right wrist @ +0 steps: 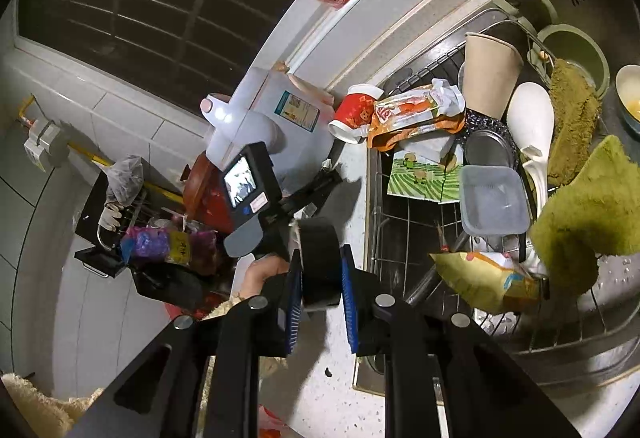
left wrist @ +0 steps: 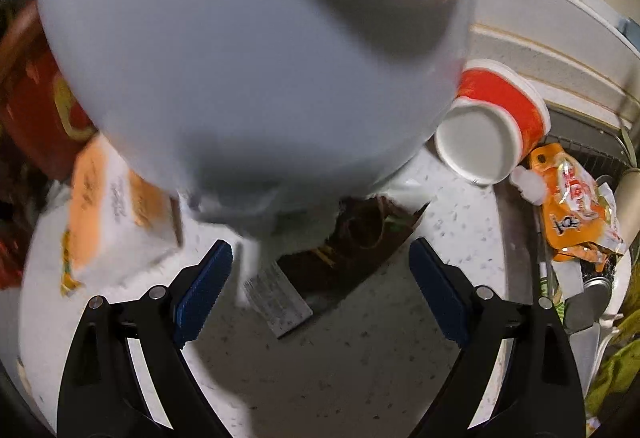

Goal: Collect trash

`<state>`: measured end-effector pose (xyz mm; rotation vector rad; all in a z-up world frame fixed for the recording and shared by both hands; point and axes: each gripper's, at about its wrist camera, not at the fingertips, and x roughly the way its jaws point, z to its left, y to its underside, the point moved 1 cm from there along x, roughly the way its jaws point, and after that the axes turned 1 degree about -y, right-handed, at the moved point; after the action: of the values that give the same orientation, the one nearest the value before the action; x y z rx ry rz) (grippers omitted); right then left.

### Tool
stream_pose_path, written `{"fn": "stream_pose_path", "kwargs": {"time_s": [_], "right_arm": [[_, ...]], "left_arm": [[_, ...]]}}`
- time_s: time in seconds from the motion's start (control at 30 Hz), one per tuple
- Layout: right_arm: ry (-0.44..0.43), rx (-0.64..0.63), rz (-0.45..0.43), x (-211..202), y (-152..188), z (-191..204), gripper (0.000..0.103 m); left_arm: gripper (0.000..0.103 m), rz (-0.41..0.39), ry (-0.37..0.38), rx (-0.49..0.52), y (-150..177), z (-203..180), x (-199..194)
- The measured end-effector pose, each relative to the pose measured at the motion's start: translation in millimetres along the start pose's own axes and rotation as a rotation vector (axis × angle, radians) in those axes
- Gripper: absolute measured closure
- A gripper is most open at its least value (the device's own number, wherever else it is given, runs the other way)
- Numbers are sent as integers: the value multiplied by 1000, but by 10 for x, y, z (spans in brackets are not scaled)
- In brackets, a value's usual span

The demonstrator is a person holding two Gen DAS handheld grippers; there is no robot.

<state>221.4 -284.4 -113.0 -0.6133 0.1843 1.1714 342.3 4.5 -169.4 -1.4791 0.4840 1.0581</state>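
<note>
A cluttered kitchen counter beside a full sink: the left gripper [left wrist: 320, 294] hangs with its blue pads spread wide and nothing between them, above a dark torn wrapper [left wrist: 360, 234] and a printed slip [left wrist: 278, 302] lying on the speckled countertop [left wrist: 360, 358]. A large white plastic jug [left wrist: 240, 38], blurred, fills most of the left view. The right gripper [right wrist: 320, 298] is clenched on a dark, roll-shaped object [right wrist: 320, 262]; what it is cannot be told.

The wrapper looks the nearest trash; a clean pick probably means coming down with the pads straddling a raised fold. Room is tight: the jug looms just above, an orange box [left wrist: 116, 214] crowds the left, a tipped red cup [left wrist: 492, 122] and an orange pouch [left wrist: 576, 206] lie toward the sink edge. Open counter lies only nearer the camera.
</note>
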Motion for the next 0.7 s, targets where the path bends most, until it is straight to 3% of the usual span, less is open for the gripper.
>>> {"fn": "stream_pose_path", "kwargs": {"time_s": [0.07,0.13,0.17,0.23,0.27,0.33,0.7], "right_arm": [[3,-4,5,16,-14,-8,83],[0,-9,13,46,-17,9,83],[-1,-14,15,57,-18,22,83],[7,-32,17,94,-16,70,83],[9,-40,20,111,-15,95,84],[8,-52,19,132,-5,144,84],[15,-62,20,246,150,296,84]], "left_arm": [[18,11,31,-28,13,63,13],[38,-2,58,-33,43,84,-26],[53,-9,72,-29,78,114,-65],[66,-23,102,-28,127,149,-145],[103,-23,114,-38,135,172,-162],[102,-7,182,-82,167,298,-208],[103,-68,398,-96,292,836,-677]]}}
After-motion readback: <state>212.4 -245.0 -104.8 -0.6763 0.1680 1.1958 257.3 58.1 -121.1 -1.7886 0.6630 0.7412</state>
